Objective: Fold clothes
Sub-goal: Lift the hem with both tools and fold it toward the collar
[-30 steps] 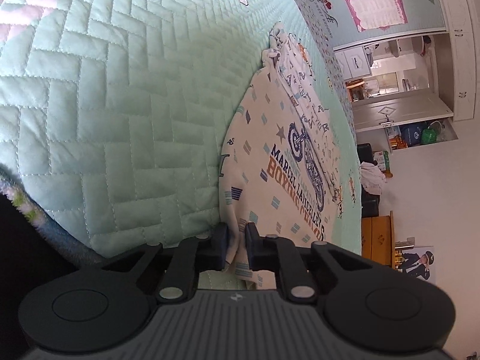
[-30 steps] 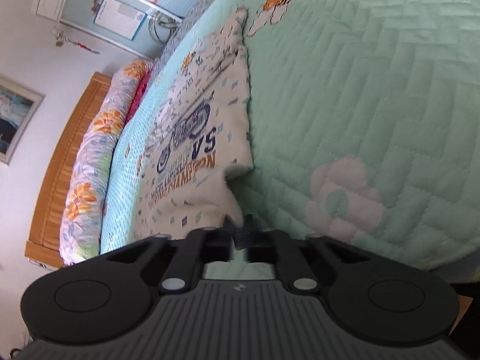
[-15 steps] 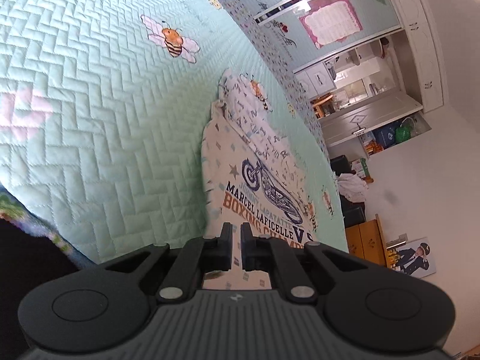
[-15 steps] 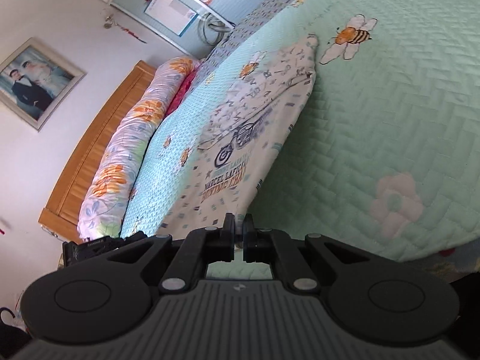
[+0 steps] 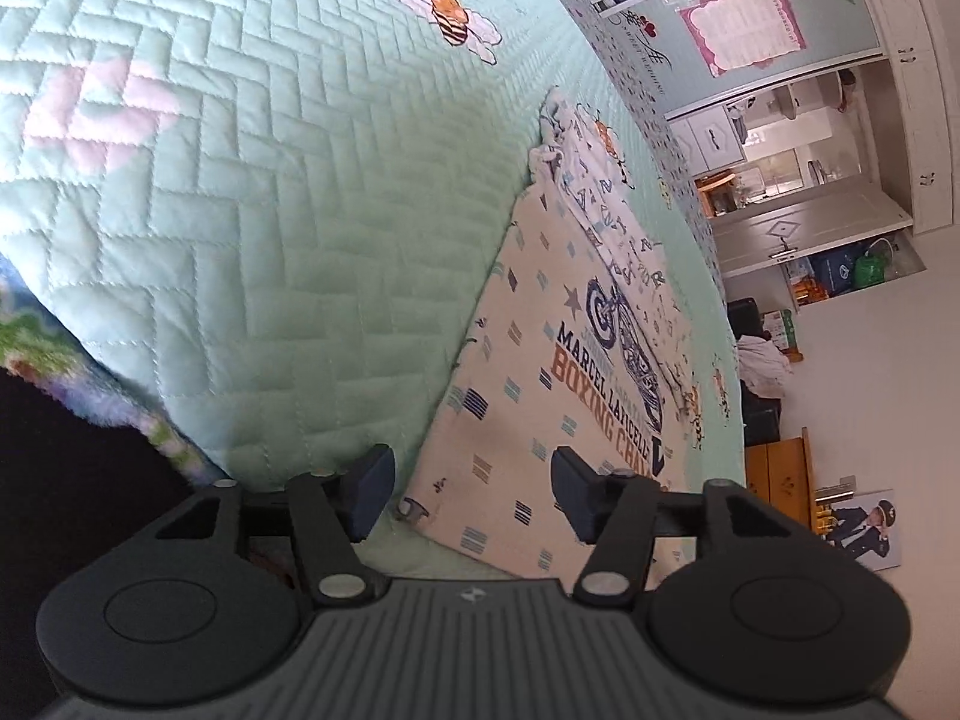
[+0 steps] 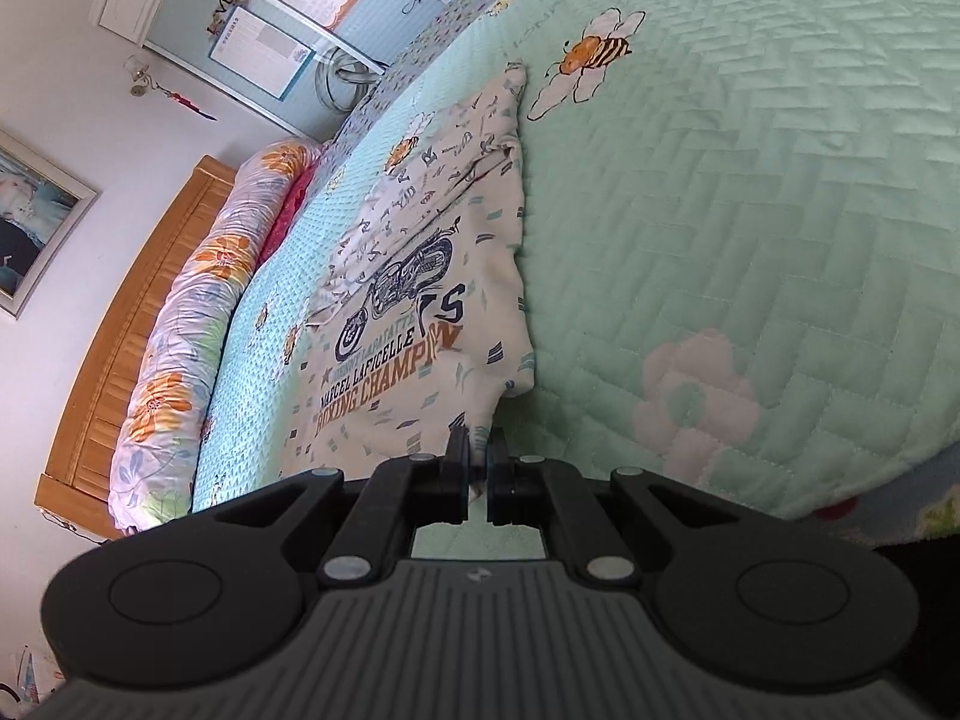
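Observation:
A cream T-shirt (image 5: 576,360) with a blue motorcycle print and "BOXING CHAMPION" lettering lies flat on the mint green quilted bedspread (image 5: 240,210), its sleeves folded in at the far end. My left gripper (image 5: 474,492) hovers over the shirt's near hem corner. Its jaws are opening and stand wide apart; the cloth lies beneath them and the pads do not touch it. In the right wrist view the same shirt (image 6: 420,324) runs away from me. My right gripper (image 6: 477,456) is shut on its other near corner, which is pulled up into a small peak.
The bed's near edge drops to a dark floor (image 5: 72,480) at lower left. A floral bolster (image 6: 192,324) lies along the wooden headboard (image 6: 108,372). Wardrobe doors (image 5: 780,18) and an open doorway (image 5: 792,168) lie beyond the bed. Bare quilt (image 6: 750,180) spreads right of the shirt.
The left jaws have sprung apart and let go of the shirt's hem corner, which now lies on the bed. The right gripper stays shut on its corner.

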### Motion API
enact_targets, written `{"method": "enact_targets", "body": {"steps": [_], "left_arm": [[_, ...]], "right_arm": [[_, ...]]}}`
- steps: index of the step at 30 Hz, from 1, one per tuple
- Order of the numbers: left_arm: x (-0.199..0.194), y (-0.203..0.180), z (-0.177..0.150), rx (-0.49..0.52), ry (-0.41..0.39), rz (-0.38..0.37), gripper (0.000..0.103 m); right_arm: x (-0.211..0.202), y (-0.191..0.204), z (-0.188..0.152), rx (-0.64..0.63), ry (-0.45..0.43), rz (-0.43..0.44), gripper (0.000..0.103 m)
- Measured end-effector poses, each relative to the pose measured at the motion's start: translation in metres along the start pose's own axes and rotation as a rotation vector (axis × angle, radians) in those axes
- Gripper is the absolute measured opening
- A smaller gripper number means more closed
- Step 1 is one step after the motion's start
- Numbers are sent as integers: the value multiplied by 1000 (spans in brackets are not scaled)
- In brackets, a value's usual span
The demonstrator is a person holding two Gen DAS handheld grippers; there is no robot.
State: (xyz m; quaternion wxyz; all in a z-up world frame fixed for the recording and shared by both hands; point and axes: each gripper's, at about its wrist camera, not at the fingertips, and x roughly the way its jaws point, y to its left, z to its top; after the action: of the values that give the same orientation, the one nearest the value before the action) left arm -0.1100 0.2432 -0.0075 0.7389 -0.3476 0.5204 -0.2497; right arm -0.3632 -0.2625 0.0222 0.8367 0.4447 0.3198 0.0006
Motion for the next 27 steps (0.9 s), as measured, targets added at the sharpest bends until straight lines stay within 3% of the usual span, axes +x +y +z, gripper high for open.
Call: {"method": "enact_targets", "body": {"steps": [2,4,6,7,9,12,13,14,18,20,22,27], "left_arm": [[6,2,-2,-25,3,-17,58],[8,1,-4,-27,12,-15,49],[10,-2,-7,-21,17,-14,18],[10,-4,-8,-13,16,-15,9],[10,-8,-12,1,14,-18,4],[7,-16,-12,24,-5,-25,3],[5,-20,-11,33,-15,-27,3],[3,-24,-9,42,-25,-30,3],[-6,-35,-4,68,-53,-38,3],[-5,-32,-4,64,-46,-34,3],[-1,-25,-5,50,-33,-37,3],[15,-15,-12,24,14,-10,5]], "right_arm": [[2,-1,0,10,5,2,9],[6,-4,0,26,12,-3,12],[9,-7,0,41,18,-6,24],[10,-9,0,47,21,-5,28],[14,-11,-1,65,37,5,33],[21,-11,-4,54,57,5,30],[23,-9,-4,42,68,10,11],[24,-5,-4,28,73,20,0],[16,7,-2,-4,61,42,0],[11,1,-1,23,49,12,10],[7,-9,-3,47,50,-8,44],[19,-17,-12,70,107,21,50]]}}
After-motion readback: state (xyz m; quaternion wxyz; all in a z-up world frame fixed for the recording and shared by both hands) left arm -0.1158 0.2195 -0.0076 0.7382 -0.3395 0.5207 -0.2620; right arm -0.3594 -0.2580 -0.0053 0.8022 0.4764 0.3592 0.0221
